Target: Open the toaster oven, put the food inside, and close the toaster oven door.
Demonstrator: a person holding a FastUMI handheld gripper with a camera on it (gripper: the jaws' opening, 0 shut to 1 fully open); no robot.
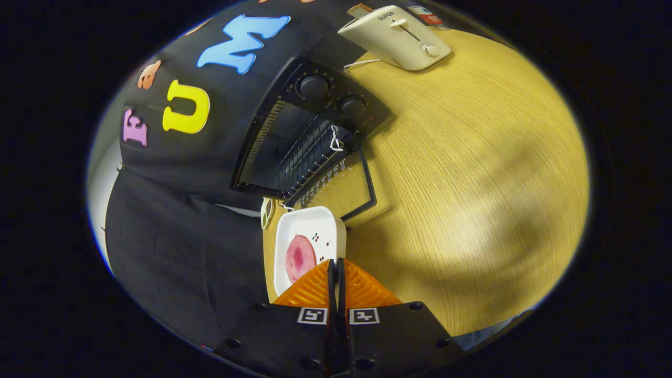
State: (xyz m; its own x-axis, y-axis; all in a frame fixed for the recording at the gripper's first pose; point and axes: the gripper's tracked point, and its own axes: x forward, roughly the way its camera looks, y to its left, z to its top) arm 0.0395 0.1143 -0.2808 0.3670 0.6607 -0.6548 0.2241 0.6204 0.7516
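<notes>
Yellow wood grain runs across the table [472, 173], the largest thing in view, which spreads over the right and centre of the frame with soft shadows lying on it. Next in size is the black toaster oven [304, 131], in the upper middle of the frame against the booth's dark cloth wall. Its door [344, 186] is dropped open toward the table, and the wire rack inside can be seen through the opening. Two round knobs [314, 86] sit on its control panel, and a bit of white cord is tied at the door's handle.

At the top right of the frame stands a cream pop-up toaster [399, 37] with a slider and a dial on its side; what looks like a slice of bread pokes from its slot, though the curve of the lens makes that hard to confirm.

Lower centre, just ahead of the fingers, lies a white square plate [328, 226] carrying a round pink slice of food [300, 258], possibly ham. The plate rests between the open door and the gripper [336, 265].

The gripper's fingers are pressed together with only a thin seam between them, holding nothing. Their tips overlap the plate's near edge.
</notes>
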